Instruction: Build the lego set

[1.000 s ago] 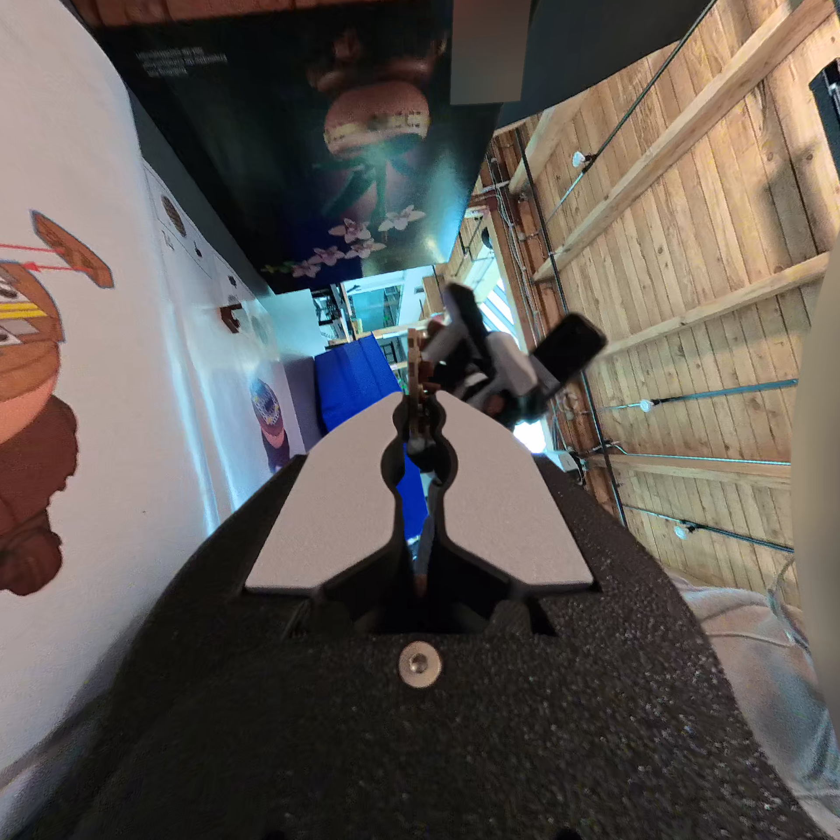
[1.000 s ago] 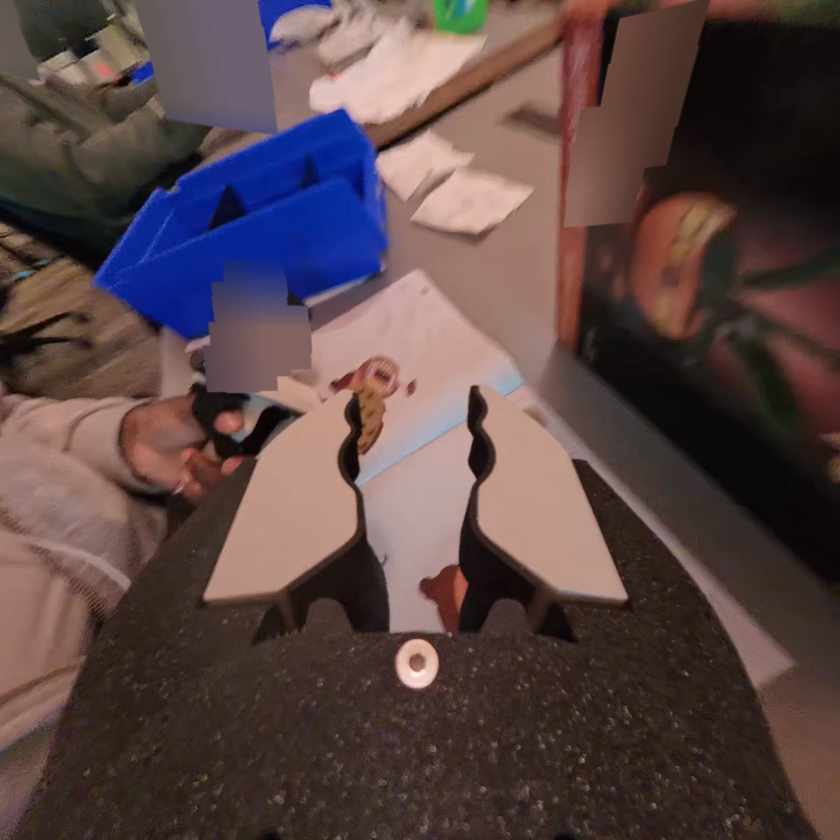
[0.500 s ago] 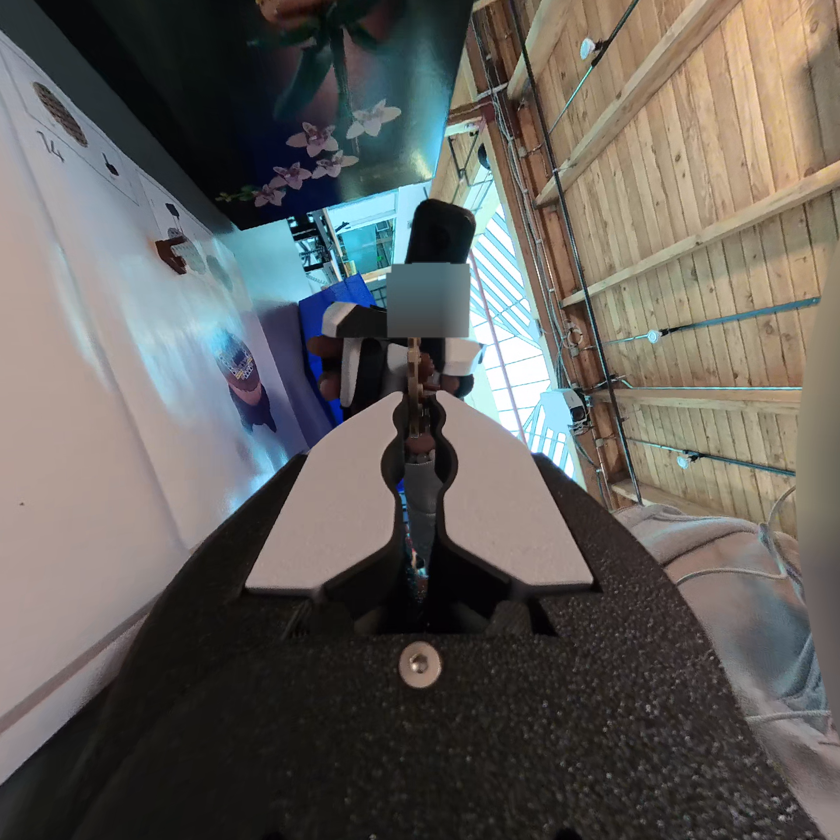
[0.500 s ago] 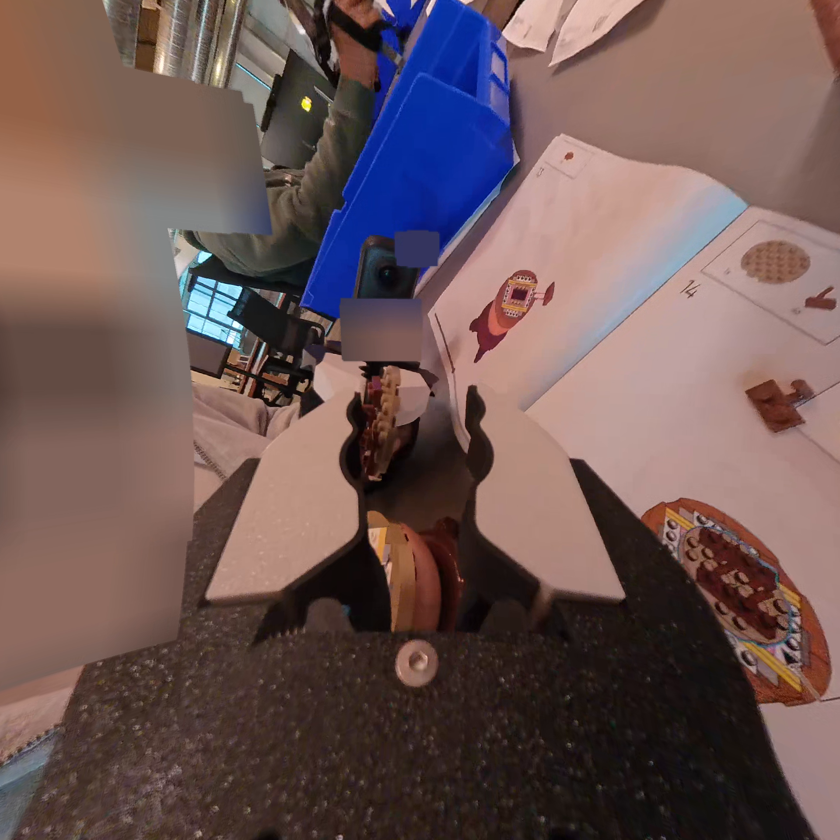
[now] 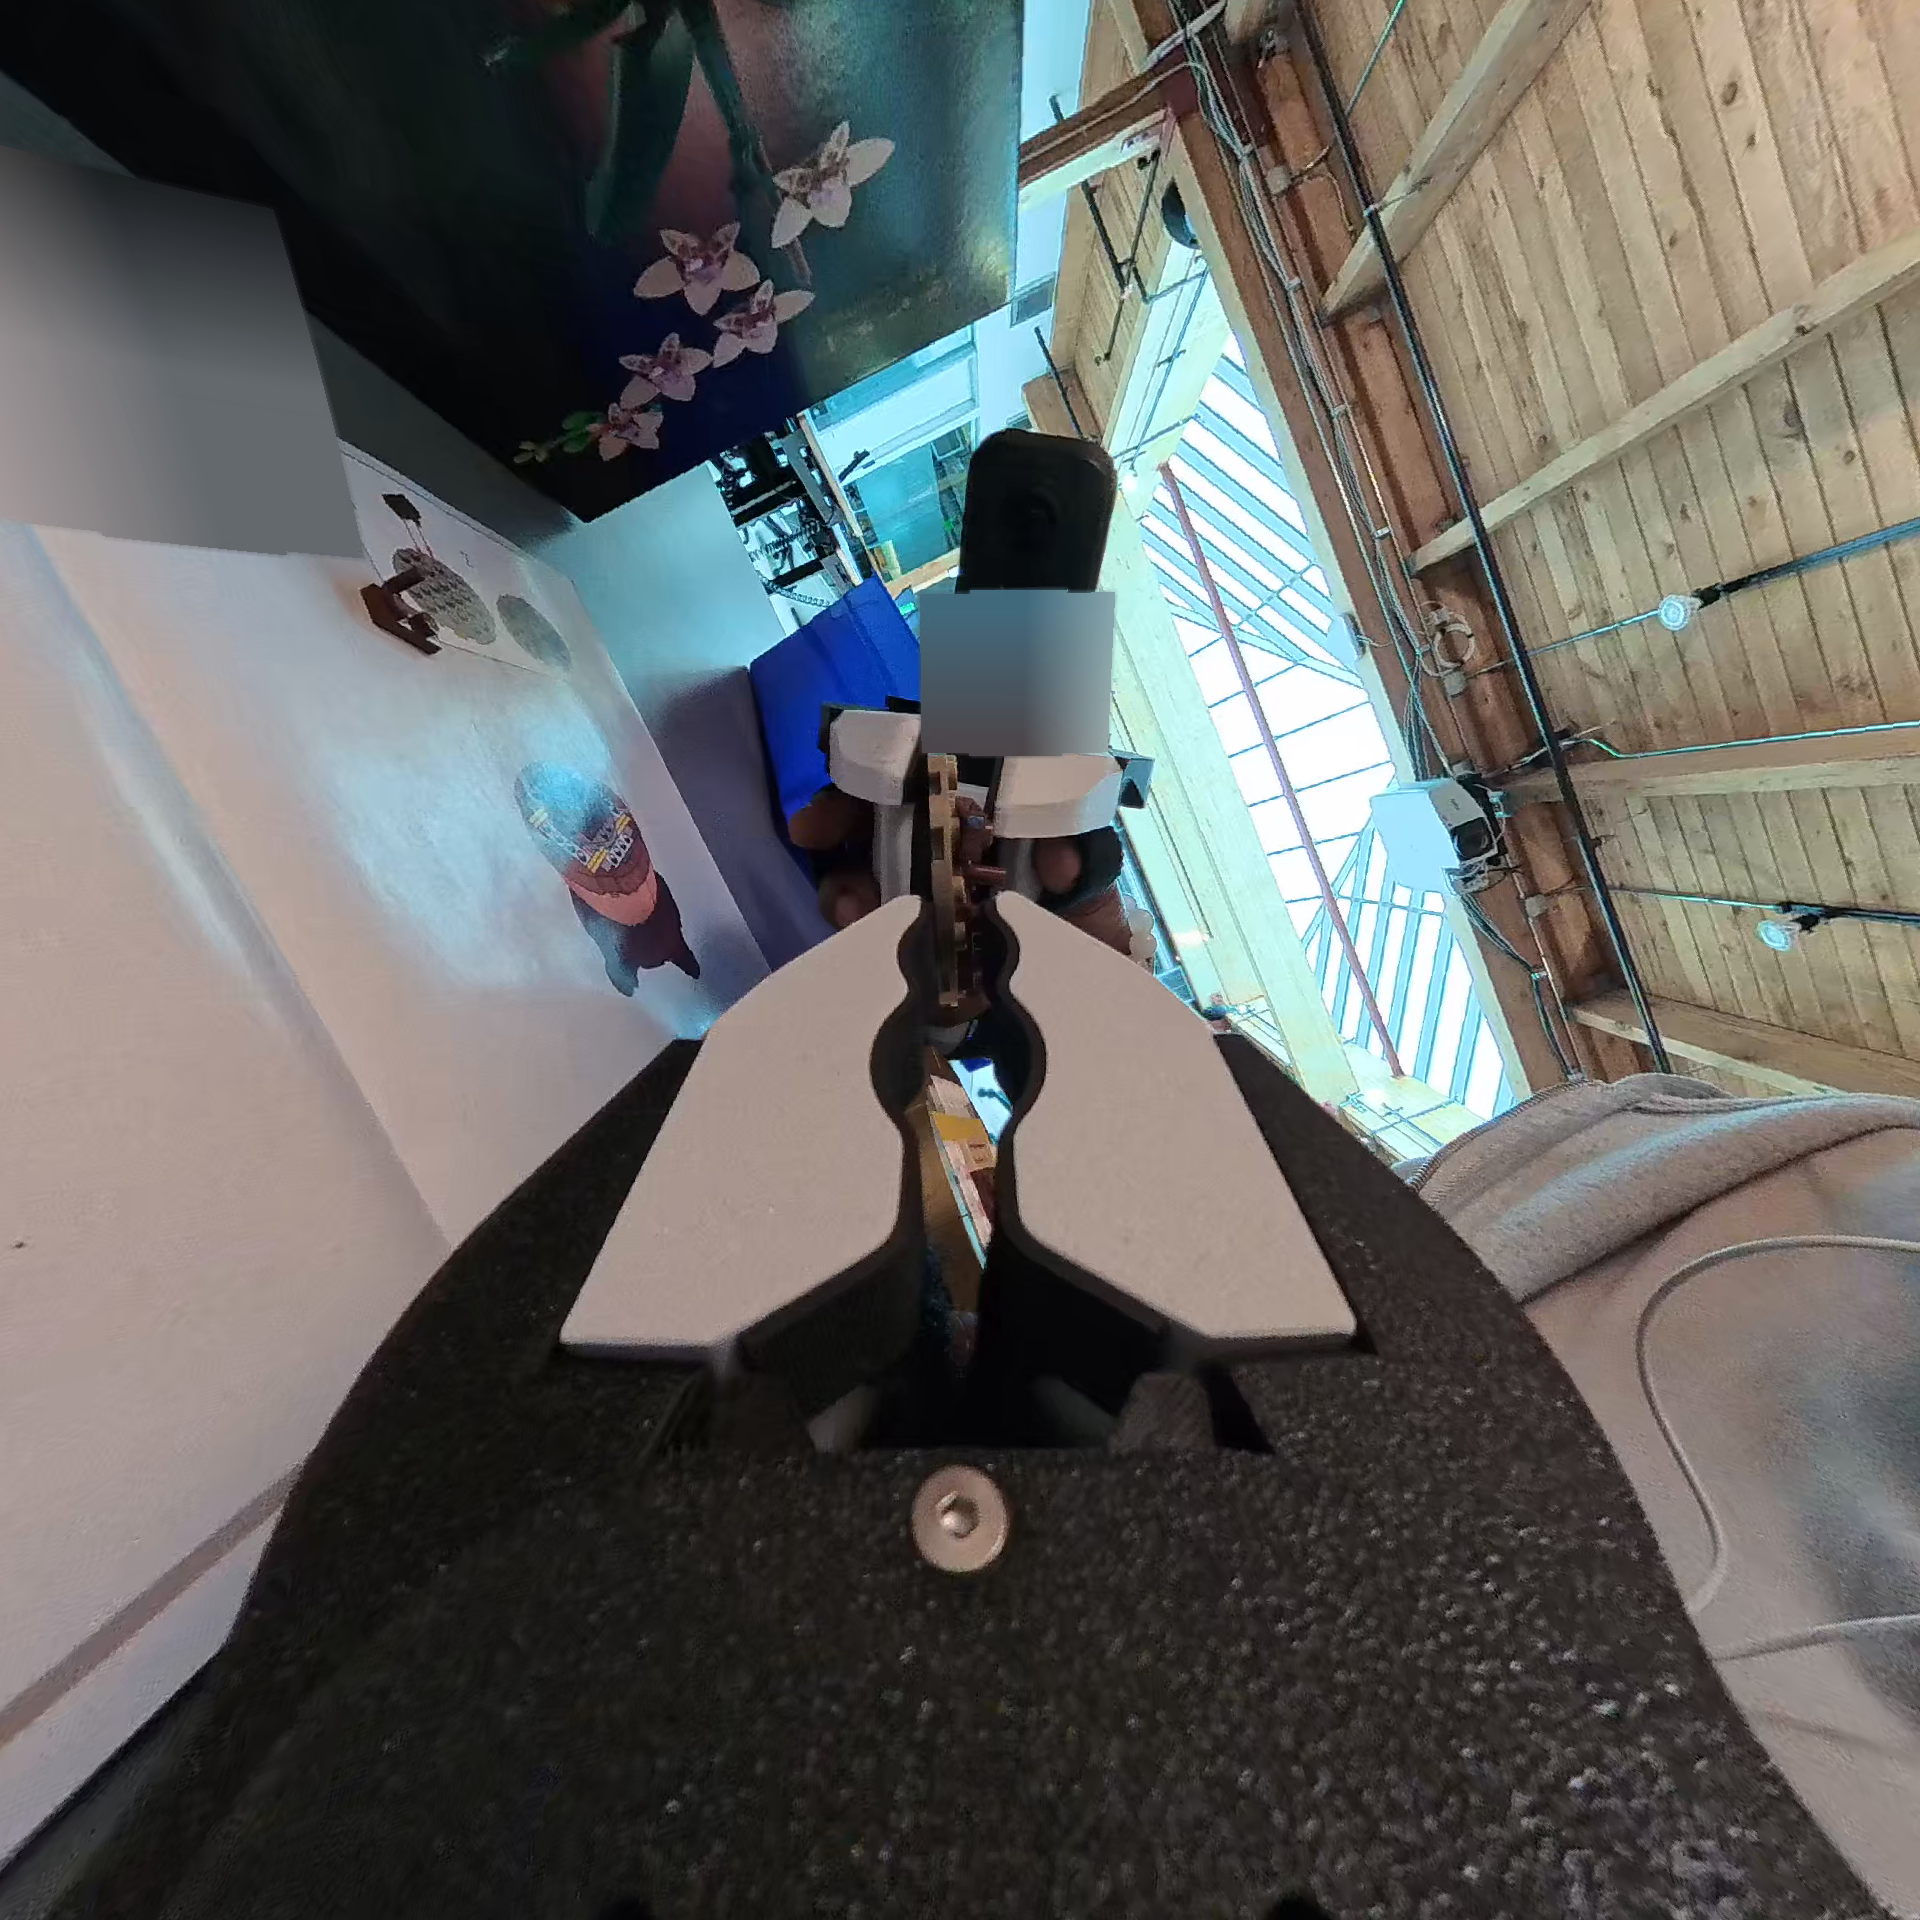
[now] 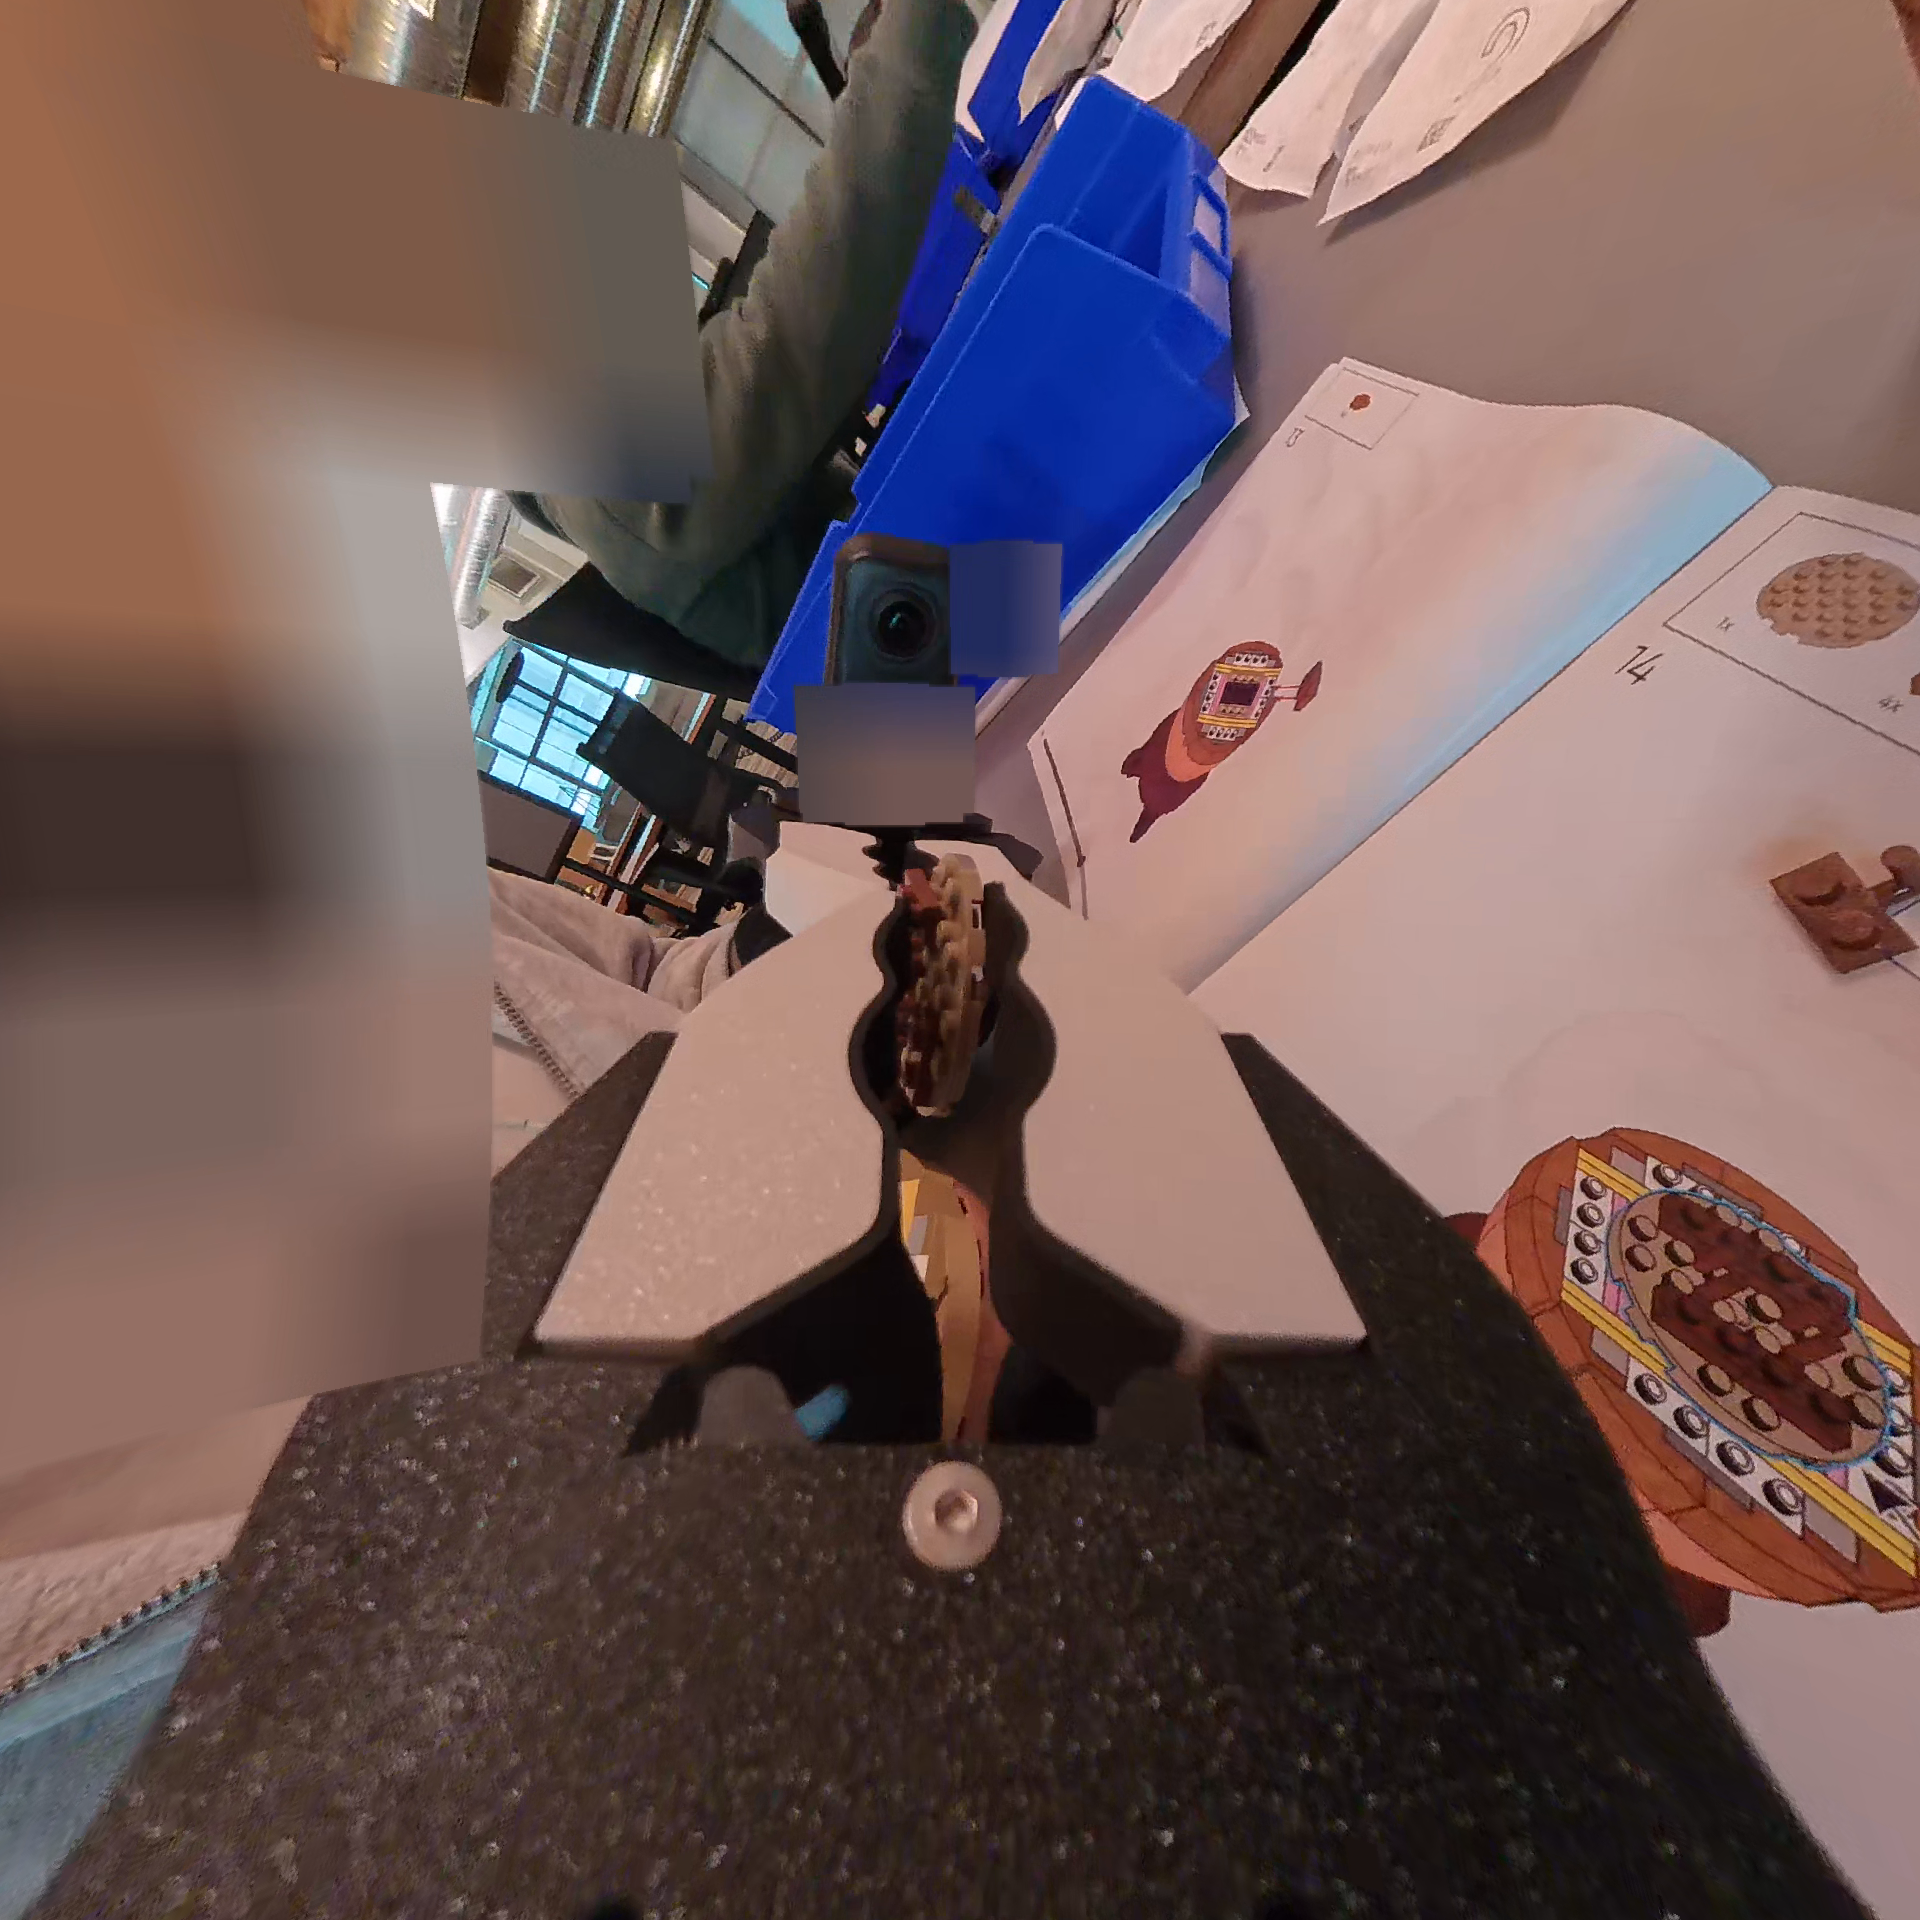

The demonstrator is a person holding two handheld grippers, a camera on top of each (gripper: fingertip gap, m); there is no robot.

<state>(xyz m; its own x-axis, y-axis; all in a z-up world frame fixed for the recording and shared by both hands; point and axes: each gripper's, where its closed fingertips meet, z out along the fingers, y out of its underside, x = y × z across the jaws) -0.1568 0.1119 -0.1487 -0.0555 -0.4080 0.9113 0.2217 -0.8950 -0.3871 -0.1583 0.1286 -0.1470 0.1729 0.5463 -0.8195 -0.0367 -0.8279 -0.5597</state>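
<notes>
Loose brown piece (image 6: 1839, 914) on booklet (image 6: 1455, 935): right view only.

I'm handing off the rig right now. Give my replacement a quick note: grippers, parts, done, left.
Left gripper: shut on the round tan plate, held edge-on in the air.
Right gripper: closed on the same plate from the opposite side.
Brown bricks already sit on the plate.
Loose brown piece lies on the open instruction booklet, beside the blue bins.
Left: probably add that piece, then continue from the booklet.
</notes>
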